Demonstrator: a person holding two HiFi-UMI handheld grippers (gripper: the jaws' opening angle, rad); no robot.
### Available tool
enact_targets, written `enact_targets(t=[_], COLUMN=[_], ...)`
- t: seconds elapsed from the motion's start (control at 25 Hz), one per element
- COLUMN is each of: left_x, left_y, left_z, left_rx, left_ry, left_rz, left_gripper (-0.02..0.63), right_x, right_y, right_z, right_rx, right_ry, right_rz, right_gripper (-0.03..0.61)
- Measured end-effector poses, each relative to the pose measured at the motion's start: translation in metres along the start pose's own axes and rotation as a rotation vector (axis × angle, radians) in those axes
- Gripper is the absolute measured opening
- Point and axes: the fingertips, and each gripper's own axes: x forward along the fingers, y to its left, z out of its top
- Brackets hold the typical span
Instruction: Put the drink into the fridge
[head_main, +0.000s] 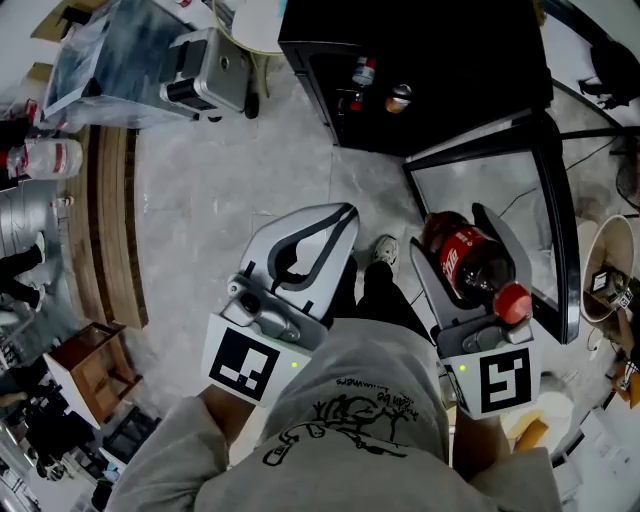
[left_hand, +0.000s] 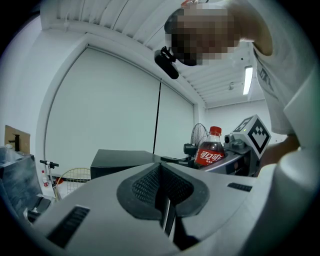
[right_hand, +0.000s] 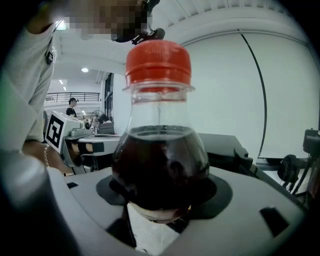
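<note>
A cola bottle (head_main: 468, 262) with a red label and red cap (head_main: 512, 301) lies between the jaws of my right gripper (head_main: 450, 235), which is shut on it, cap toward me. In the right gripper view the bottle (right_hand: 160, 165) stands upright and fills the middle, with the pads against its lower body. The black fridge (head_main: 420, 60) stands ahead with its glass door (head_main: 490, 180) swung open; two small drinks (head_main: 365, 72) show inside. My left gripper (head_main: 343, 213) is held beside the right one, left of the door, jaws shut and empty. The left gripper view shows the bottle (left_hand: 210, 150) at right.
The person's shoe (head_main: 383, 250) rests on the grey floor between the grippers. A white bucket (head_main: 608, 268) stands right of the door. A grey machine (head_main: 205, 75) and wrapped goods sit at upper left, a wooden box (head_main: 85, 365) at lower left. A fan (left_hand: 199, 132) stands behind the fridge.
</note>
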Motion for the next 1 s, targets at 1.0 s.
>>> enact_targets(t=[1.0], left_x=[0.032], left_y=[0.006], left_z=[-0.069], left_rx=[0.003], left_ry=[0.009], left_rz=[-0.039], left_gripper=[0.021], right_x=[0.031], right_y=[-0.010], right_z=[-0.075], right_rx=[0.036], right_ry=[0.086], right_rz=[0.004], right_gripper=[0.310])
